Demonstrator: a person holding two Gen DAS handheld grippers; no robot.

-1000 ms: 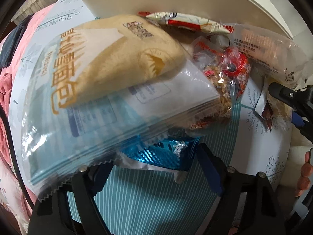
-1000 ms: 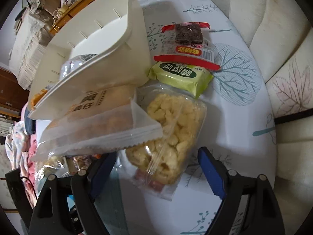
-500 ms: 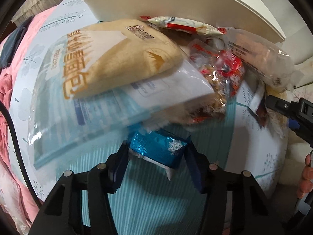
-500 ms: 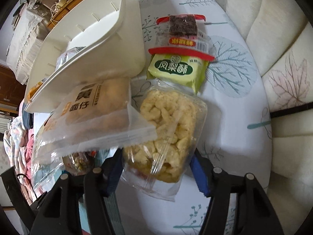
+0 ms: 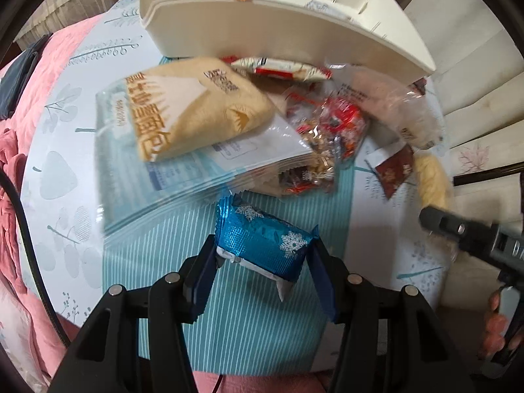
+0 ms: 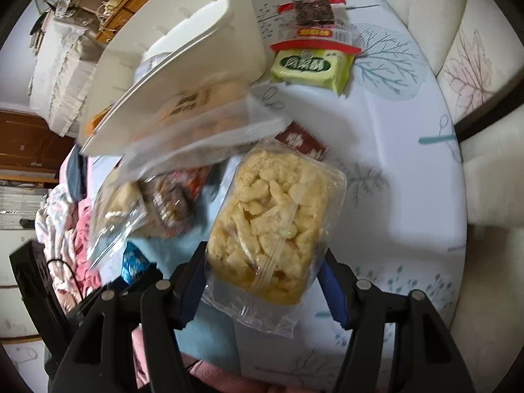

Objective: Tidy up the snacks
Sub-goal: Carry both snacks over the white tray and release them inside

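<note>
A shiny blue snowflake packet (image 5: 258, 239) sits between the fingers of my left gripper (image 5: 263, 250), which is shut on it just above the teal striped mat (image 5: 249, 327). My right gripper (image 6: 262, 258) is shut on a clear bag of yellow puffed pieces (image 6: 275, 216), held slightly above the tablecloth. In the left wrist view the right gripper's black body (image 5: 475, 239) shows at the right edge. A white divided bin (image 5: 278, 29) stands at the back, also seen as the white bin (image 6: 183, 75) at upper left.
A large bread bag (image 5: 183, 111), a red mixed-nut bag (image 5: 327, 137) and a brown sachet (image 5: 394, 172) lie before the bin. A green cake packet (image 6: 311, 65) and a red-edged dark cake (image 6: 314, 16) lie right of it. Pink fabric (image 5: 19, 150) hangs at the left.
Both grippers closed on their packets, the left on the blue one and the right on the puffed bag, then rose a little with them. The view of the bin widened.
</note>
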